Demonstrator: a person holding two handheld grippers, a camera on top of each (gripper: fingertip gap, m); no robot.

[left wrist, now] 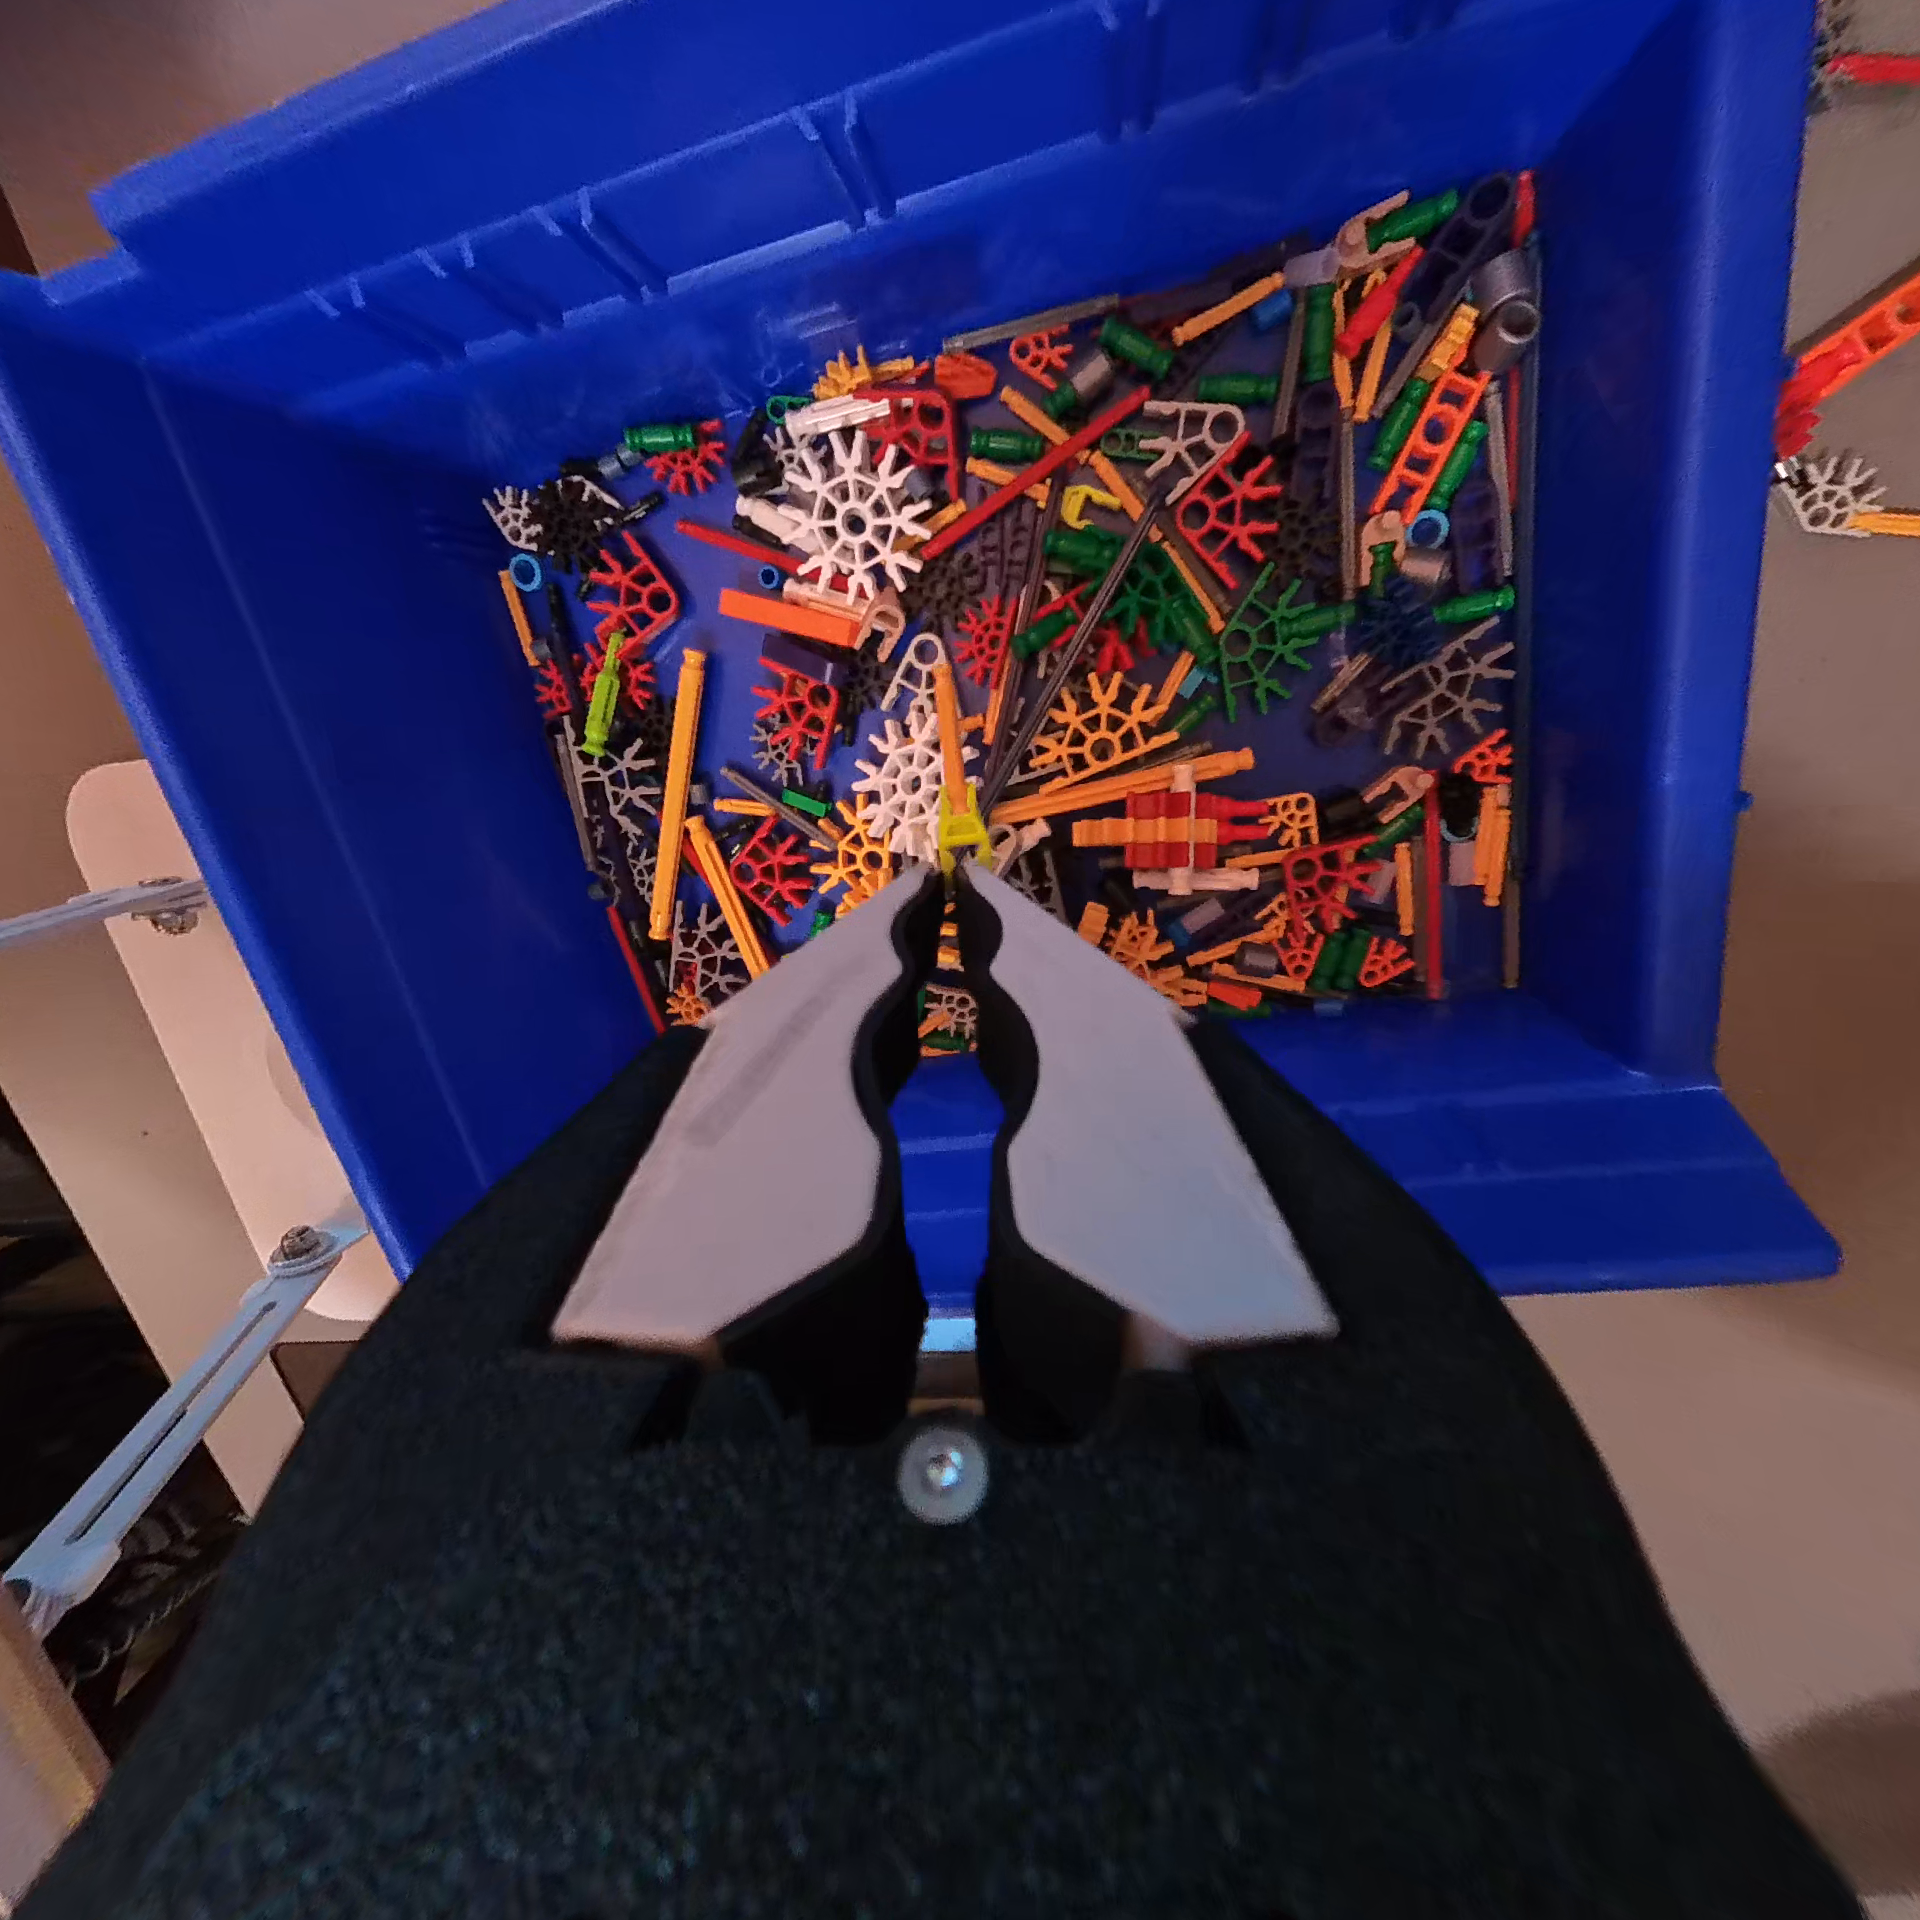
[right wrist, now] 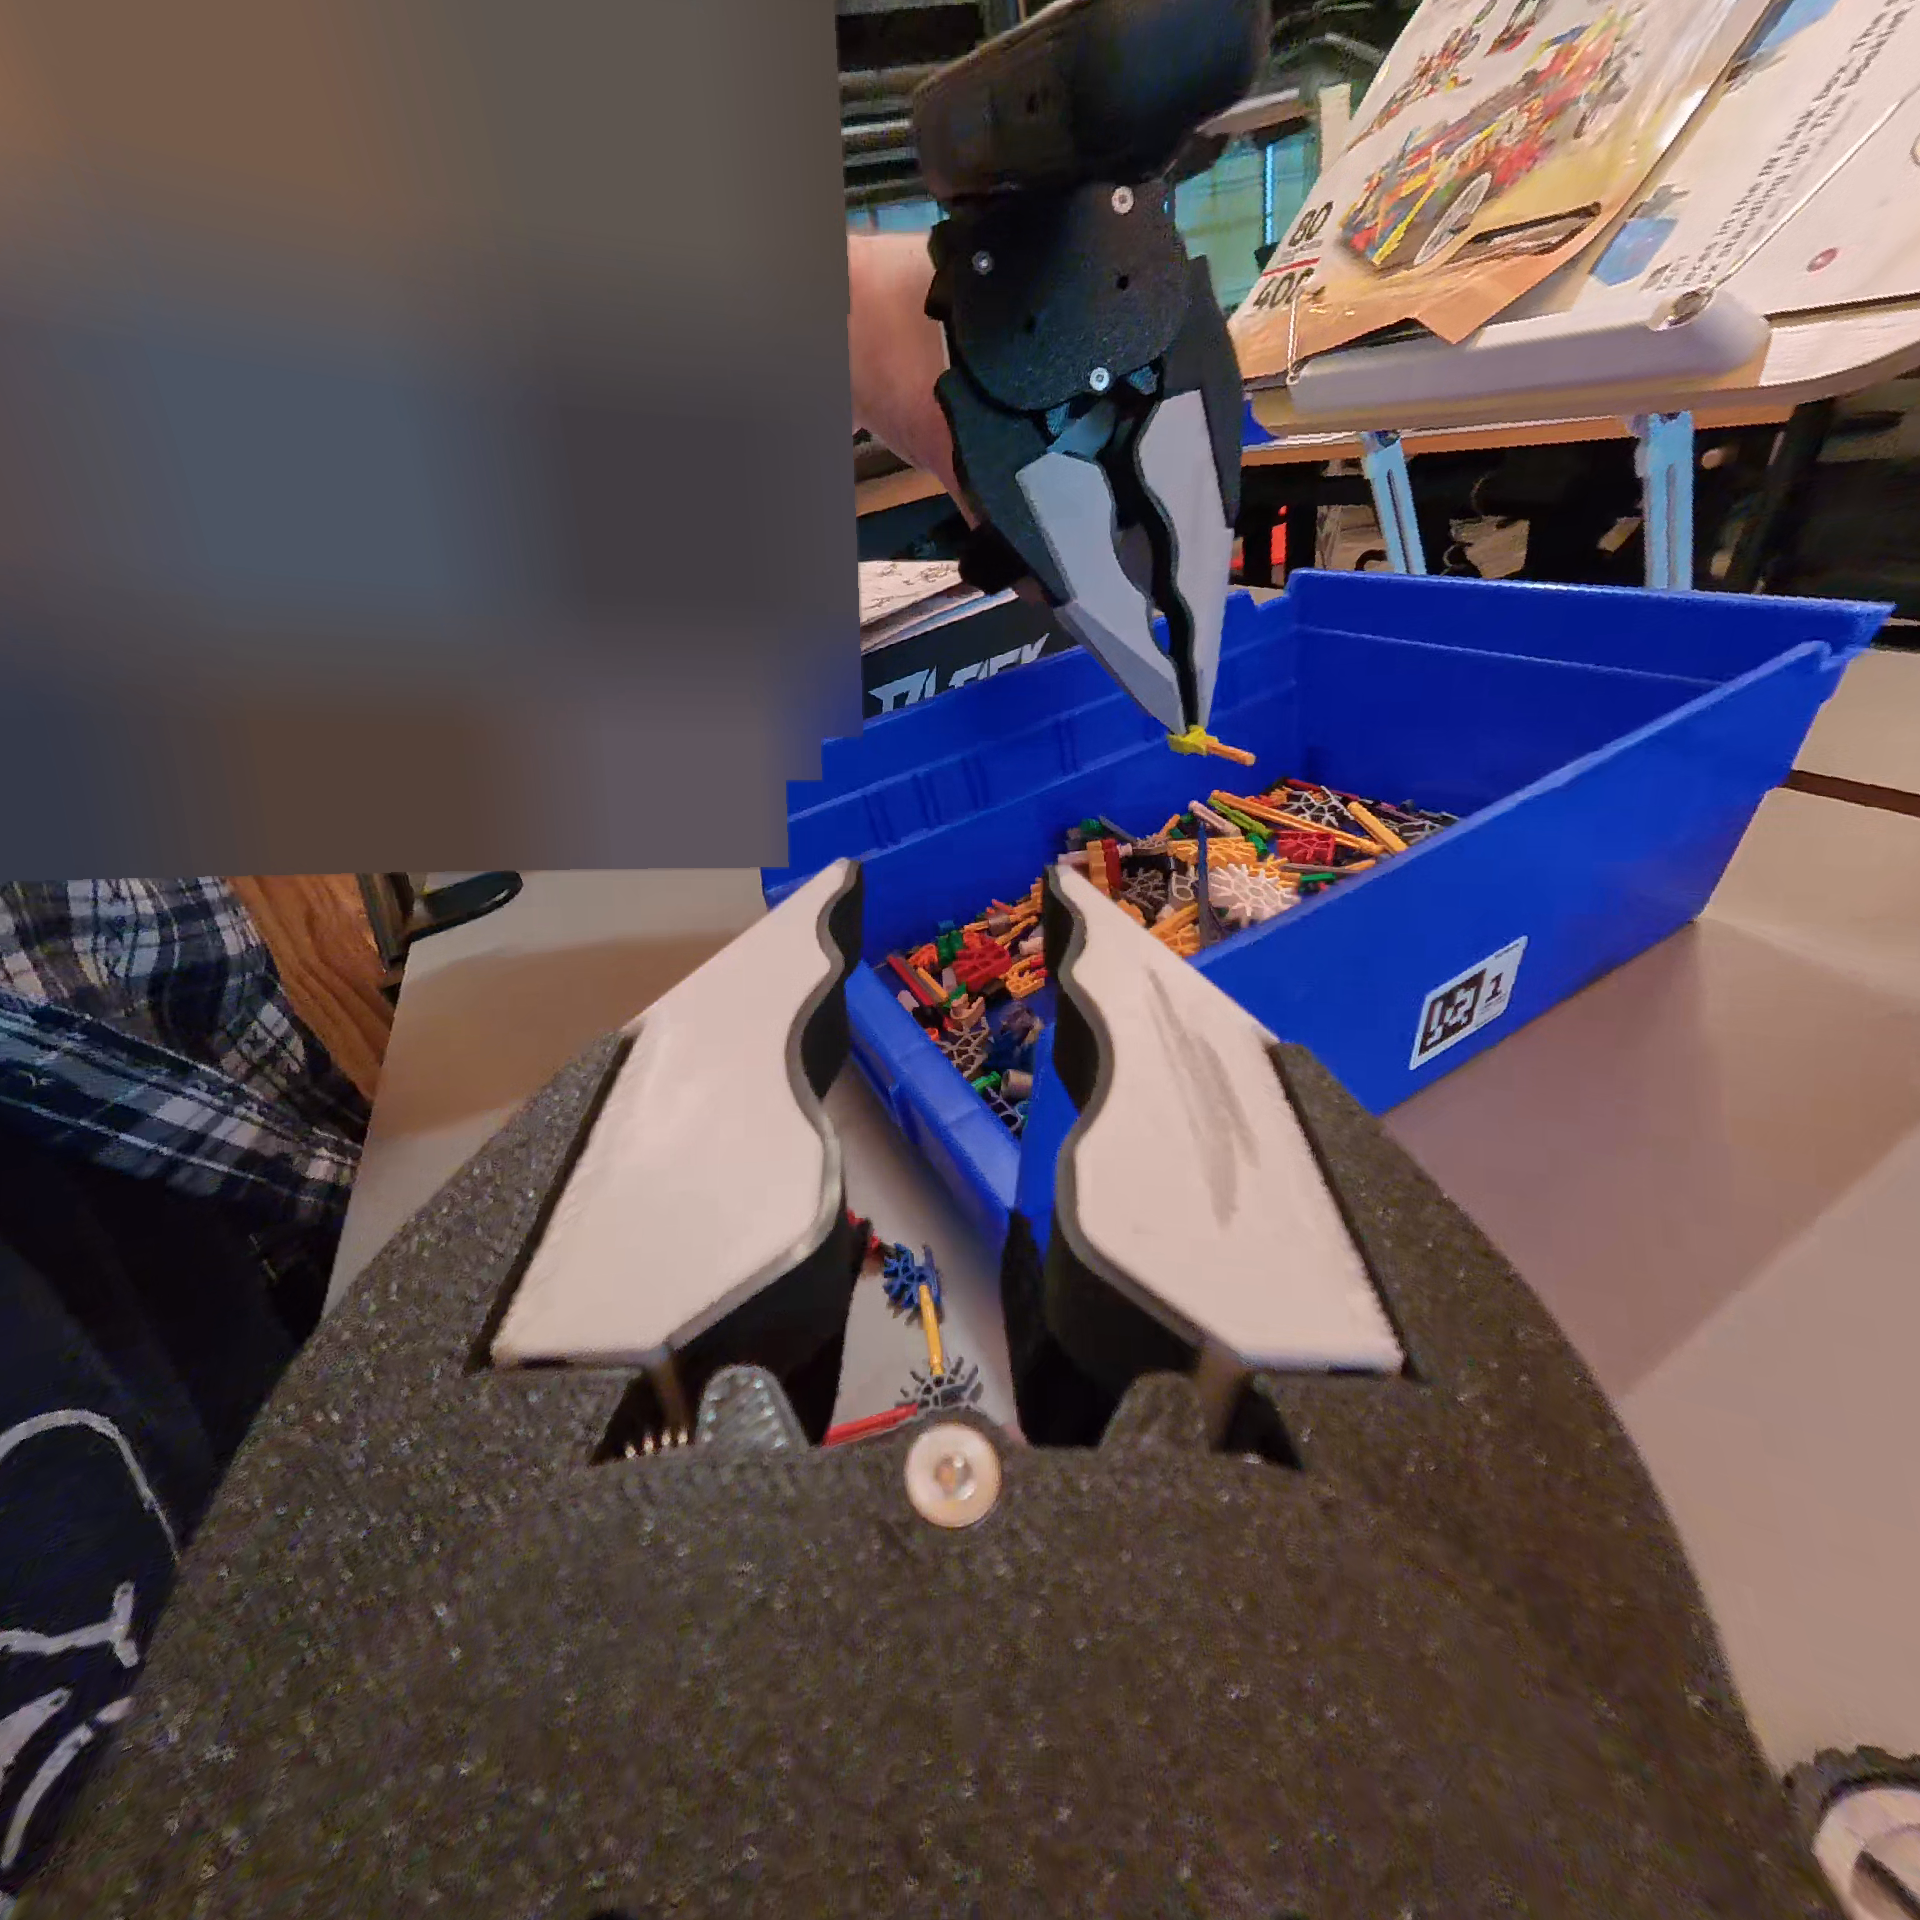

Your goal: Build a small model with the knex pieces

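Yellow connector (left wrist: pixel 962 834) pinched in left gripper (left wrist: pixel 943 878) above blue bin (left wrist: pixel 1403 1143); right gripper (right wrist: pixel 951 894) gapes empty.

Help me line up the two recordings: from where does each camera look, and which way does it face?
Left wrist view: on the left gripper, looking steeply down into the blue bin; its fingers pinch a yellow connector carrying an orange rod.
Right wrist view: on the right gripper, low over the table, facing the bin's corner; its fingers stand apart.
Shared: the bin of parts, the left gripper and its connector.
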